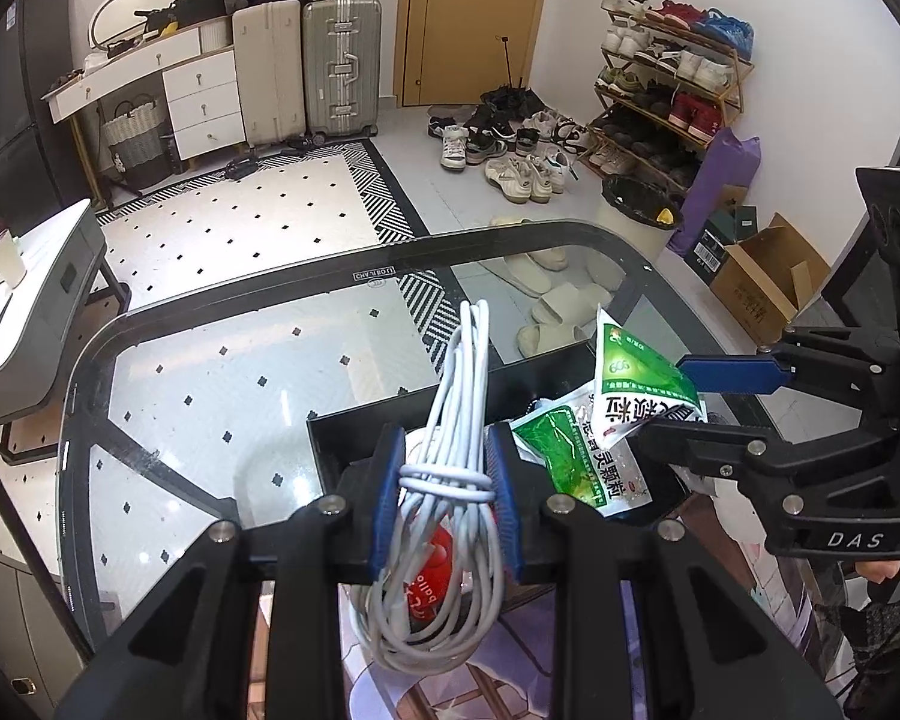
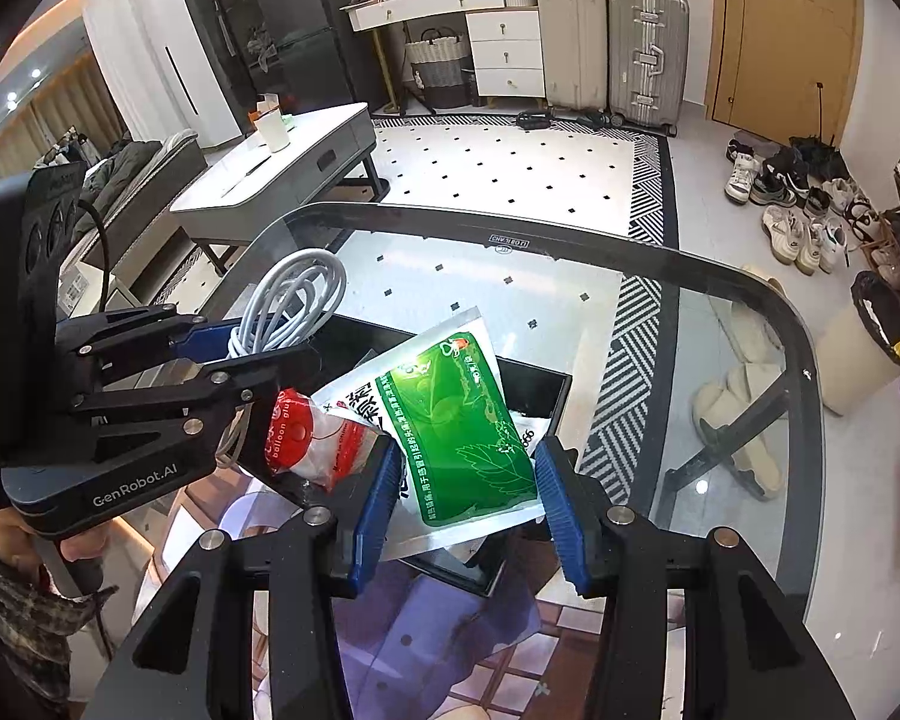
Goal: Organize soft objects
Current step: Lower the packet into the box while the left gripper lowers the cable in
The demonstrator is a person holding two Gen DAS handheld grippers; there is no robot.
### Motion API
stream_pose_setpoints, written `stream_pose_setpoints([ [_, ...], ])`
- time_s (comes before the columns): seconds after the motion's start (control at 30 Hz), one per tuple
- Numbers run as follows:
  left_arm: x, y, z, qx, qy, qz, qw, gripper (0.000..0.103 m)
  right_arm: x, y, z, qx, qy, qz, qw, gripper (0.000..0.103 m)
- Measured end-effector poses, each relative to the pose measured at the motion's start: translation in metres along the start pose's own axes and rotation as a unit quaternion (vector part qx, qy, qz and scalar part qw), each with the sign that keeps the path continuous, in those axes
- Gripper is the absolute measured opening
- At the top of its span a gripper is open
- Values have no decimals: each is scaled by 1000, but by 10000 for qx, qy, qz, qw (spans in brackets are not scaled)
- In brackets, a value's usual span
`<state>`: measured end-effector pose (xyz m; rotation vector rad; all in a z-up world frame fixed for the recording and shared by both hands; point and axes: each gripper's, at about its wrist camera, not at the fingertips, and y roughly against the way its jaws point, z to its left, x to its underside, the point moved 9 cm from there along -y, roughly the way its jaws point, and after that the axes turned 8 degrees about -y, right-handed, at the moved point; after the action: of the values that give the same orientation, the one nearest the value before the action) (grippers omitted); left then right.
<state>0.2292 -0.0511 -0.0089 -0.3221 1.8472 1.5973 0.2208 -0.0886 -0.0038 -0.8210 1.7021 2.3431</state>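
My left gripper (image 1: 447,471) is shut on a coiled white cable (image 1: 459,402) wound round its middle. It hangs over the near left part of a black tray (image 1: 330,438) on the glass table. From the right wrist view, the left gripper (image 2: 252,354) and cable (image 2: 303,294) are at the left. My right gripper (image 2: 465,498) is shut on a green and white sachet (image 2: 456,420), gripped edge to edge above the tray (image 2: 540,381); it shows as the right gripper (image 1: 681,405) with the sachet (image 1: 636,372). Inside the tray lie a second green sachet (image 1: 570,456) and a red and white balloon glue packet (image 2: 306,438).
The glass table (image 1: 222,372) has a black rounded rim (image 2: 570,243). Slippers (image 1: 561,300) lie on the floor beneath it. A bin (image 1: 636,210), a cardboard box (image 1: 762,276), a shoe rack (image 1: 672,84) and loose shoes stand beyond. A low white table (image 2: 282,168) is at the left.
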Motion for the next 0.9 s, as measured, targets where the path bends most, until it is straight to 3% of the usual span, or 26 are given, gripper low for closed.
stream_pose_setpoints([
  [0.37,8,-33,-3,171,43,271,9995,26,0,-22,-7,-36,-51,193,9998,47],
  [0.9,14,-44,-5,222,59,366,9991,26,4,-47,6,65,253,415,9988,47],
])
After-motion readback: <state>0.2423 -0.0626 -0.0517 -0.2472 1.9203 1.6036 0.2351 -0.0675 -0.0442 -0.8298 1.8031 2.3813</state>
